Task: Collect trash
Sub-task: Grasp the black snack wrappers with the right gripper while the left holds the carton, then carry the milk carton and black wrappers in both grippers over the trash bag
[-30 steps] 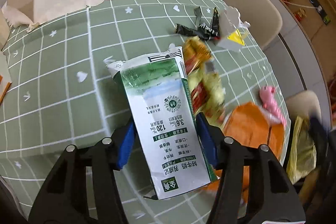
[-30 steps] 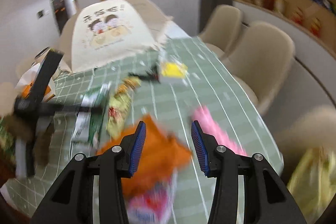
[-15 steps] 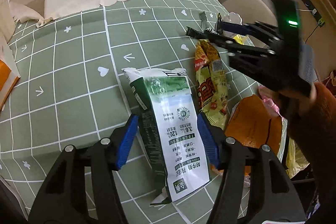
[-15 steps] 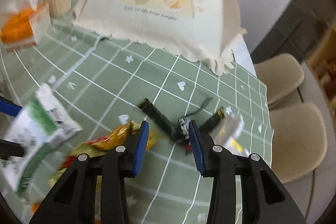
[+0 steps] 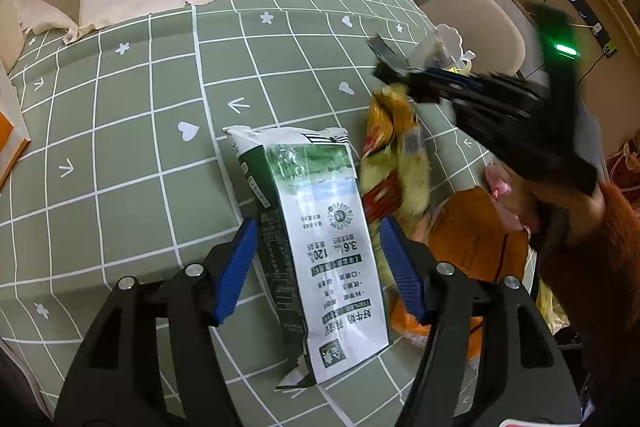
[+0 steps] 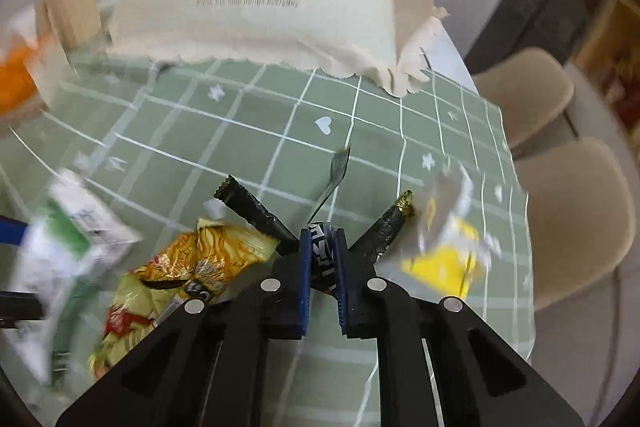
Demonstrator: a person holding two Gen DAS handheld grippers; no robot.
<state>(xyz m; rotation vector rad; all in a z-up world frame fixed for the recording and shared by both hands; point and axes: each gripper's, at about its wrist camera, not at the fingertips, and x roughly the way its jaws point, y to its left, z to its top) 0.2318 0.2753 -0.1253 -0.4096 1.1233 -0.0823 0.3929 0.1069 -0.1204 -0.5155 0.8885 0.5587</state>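
left gripper (image 5: 316, 263): sitting spread around the milk carton (image 5: 316, 227), pads either side but not quite squeezing it; jaws have just been opening a bit more.
carton axis: lying flat on the green tablecloth (image 5: 120, 147), running 6 to 12 o'clock from that gripper, so the left hand is way nearer.
right gripper (image 6: 323, 259): jaws have just been closing, now pinching the black stick wrappers (image 6: 320, 251) at the crossing.
wrapper ends: fanning out to 10 and 2 o'clock, yellow snack bag (image 6: 192, 267) just beside at 9.

Milk carton (image 6: 60, 263) motion-blurred; orange wrapper (image 5: 476, 247) mostly hidden behind fingers.
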